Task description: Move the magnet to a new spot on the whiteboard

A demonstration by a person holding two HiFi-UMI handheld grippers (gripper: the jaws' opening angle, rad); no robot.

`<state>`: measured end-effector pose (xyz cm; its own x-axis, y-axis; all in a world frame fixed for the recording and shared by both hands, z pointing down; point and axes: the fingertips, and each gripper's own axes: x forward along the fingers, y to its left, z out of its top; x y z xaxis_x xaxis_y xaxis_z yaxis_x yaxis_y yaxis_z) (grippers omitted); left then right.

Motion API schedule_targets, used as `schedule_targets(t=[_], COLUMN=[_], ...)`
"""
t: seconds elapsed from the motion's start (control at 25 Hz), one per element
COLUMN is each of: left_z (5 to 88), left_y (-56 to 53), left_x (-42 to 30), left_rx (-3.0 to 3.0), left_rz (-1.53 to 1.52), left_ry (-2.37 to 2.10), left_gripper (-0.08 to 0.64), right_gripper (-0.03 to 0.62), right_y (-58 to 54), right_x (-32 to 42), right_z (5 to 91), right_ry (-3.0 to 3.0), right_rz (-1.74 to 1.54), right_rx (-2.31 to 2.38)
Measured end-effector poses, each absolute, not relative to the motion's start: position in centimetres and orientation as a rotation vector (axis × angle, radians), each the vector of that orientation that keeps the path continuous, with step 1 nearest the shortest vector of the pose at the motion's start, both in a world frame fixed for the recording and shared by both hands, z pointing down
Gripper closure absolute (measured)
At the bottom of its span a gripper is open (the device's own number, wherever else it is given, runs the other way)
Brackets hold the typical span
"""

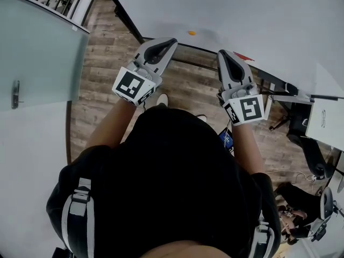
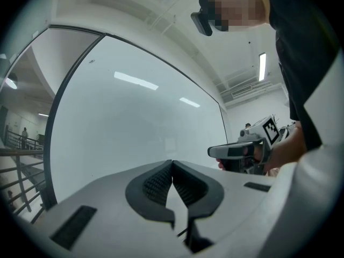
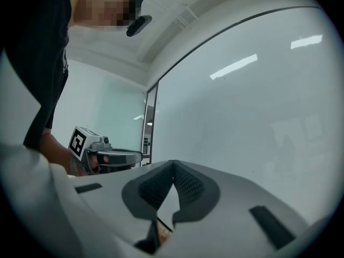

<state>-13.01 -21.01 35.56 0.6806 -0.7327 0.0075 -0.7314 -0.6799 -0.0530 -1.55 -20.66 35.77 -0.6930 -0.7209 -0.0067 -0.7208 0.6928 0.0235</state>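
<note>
A small orange magnet [image 1: 192, 33] sticks to the whiteboard [image 1: 242, 9] in the head view, a short way beyond the two grippers and between them. My left gripper [image 1: 173, 40] points at the board's lower edge with its jaws together and nothing between them. My right gripper [image 1: 221, 52] is held level beside it, also shut and empty. In the left gripper view the left gripper [image 2: 172, 162] faces the bare board [image 2: 140, 122], and the right gripper [image 2: 215, 151] shows at the right. The right gripper view shows the right gripper [image 3: 173, 162] shut before the board [image 3: 252, 112]; the magnet is in neither gripper view.
A frosted glass door [image 1: 32, 52] with a handle stands at the left. The floor [image 1: 102, 63] is wood planks. The board's dark frame [image 1: 123, 15] runs diagonally. Office chairs and cables [image 1: 301, 144] crowd the right side, next to a white desk [image 1: 325, 117].
</note>
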Motion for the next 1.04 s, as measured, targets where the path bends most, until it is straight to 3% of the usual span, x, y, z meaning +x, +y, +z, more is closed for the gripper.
schedule_targets(t=[1.04], left_z=[35.5], left_y=[-19.7], left_x=[-14.7], left_rx=[-2.79], left_rz=[-0.012], left_ry=[1.312], left_gripper=[0.555], right_gripper=[0.592], right_y=[-18.7], right_x=[-1.8], right_z=[36.1], right_ry=[-2.902], right_rz=[0.022], right_rx=[1.242])
